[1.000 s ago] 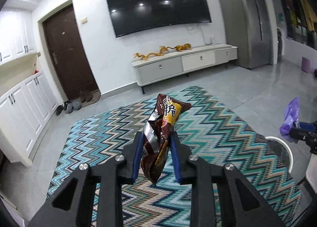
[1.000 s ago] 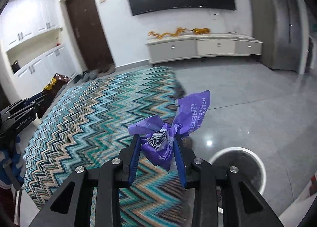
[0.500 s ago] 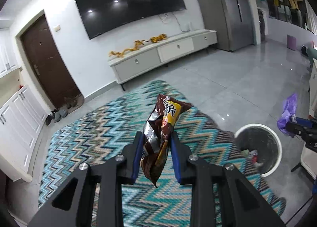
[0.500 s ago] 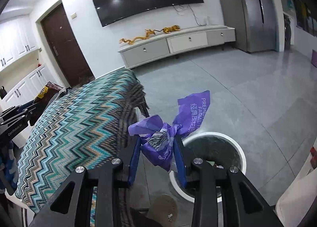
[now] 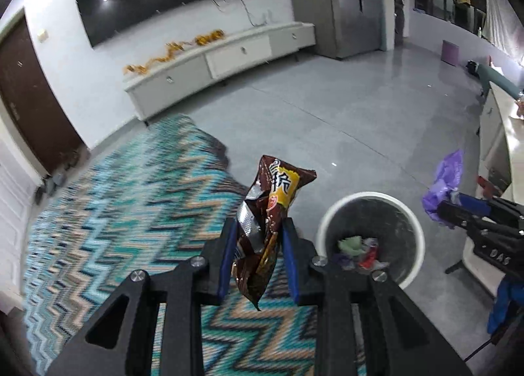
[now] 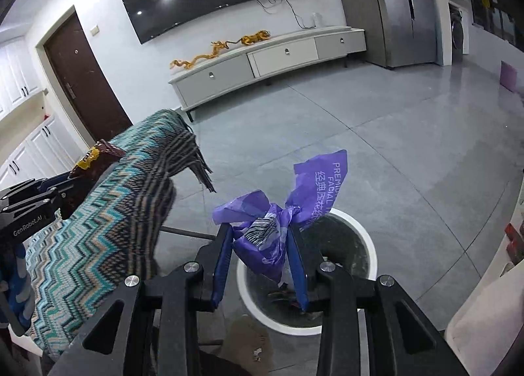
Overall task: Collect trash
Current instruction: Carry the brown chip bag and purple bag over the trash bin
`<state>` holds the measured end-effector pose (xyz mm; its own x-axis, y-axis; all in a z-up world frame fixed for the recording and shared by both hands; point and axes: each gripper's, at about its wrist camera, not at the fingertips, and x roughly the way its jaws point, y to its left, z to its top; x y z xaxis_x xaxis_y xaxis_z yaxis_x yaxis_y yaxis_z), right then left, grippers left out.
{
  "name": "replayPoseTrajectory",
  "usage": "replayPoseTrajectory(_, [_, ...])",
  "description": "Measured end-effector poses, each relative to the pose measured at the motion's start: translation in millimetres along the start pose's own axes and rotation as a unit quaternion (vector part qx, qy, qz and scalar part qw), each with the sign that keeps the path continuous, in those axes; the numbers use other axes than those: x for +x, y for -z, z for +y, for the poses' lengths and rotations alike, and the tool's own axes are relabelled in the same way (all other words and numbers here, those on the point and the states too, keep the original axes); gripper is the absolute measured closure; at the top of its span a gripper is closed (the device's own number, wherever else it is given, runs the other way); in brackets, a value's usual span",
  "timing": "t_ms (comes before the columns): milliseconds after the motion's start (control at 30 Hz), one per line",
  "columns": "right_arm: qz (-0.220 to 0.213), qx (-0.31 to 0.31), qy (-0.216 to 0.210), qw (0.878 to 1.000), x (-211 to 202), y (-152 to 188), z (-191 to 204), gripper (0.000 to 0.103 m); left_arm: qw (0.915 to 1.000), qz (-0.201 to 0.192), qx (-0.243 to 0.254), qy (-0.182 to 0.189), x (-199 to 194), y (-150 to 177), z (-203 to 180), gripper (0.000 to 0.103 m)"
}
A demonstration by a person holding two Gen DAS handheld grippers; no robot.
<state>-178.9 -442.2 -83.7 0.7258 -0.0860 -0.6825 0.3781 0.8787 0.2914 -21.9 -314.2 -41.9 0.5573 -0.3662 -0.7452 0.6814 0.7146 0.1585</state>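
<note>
My left gripper (image 5: 256,245) is shut on a brown and yellow snack wrapper (image 5: 271,208), held upright above the zigzag cloth, left of the bin. My right gripper (image 6: 260,251) is shut on a crumpled purple tissue wrapper (image 6: 278,212) directly above the white-rimmed trash bin (image 6: 344,323). The bin (image 5: 330,212) holds several bits of trash. The right gripper with the purple wrapper (image 5: 445,182) shows at the right of the left wrist view. The left gripper with the snack wrapper (image 6: 95,158) shows at the left of the right wrist view.
A table under a teal zigzag cloth (image 6: 98,218) stands left of the bin. A white TV cabinet (image 6: 262,61) lines the far wall under a large TV. A grey fridge (image 6: 399,5) stands at the back right. A white counter (image 5: 511,133) is at the right.
Both grippers have moved right and toward the bin with their wrappers. The right gripper now hangs over the bin opening. The bin is closer in the left wrist view.
</note>
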Motion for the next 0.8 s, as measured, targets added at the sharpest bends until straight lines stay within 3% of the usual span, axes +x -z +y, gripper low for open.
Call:
replayPoseTrajectory(267, [0.025,-0.012,0.027,0.999,28.2,-17.4,-9.2,0.072,0.9964,0.052,-0.007,0.066,47.8,-17.3,-35.3,0.077])
replayPoseTrajectory(500, [0.054,-0.006,0.048,0.997,54.3,-23.0,-21.2,0.072,0.9939,0.084,-0.009,0.071,82.8,-20.7,-51.2,0.077])
replayPoseTrajectory(800, [0.067,-0.002,0.048,0.997,55.1,-34.3,-27.9,0.072,0.9868,0.132,-0.044,0.083,121.6,-33.0,-58.2,0.077])
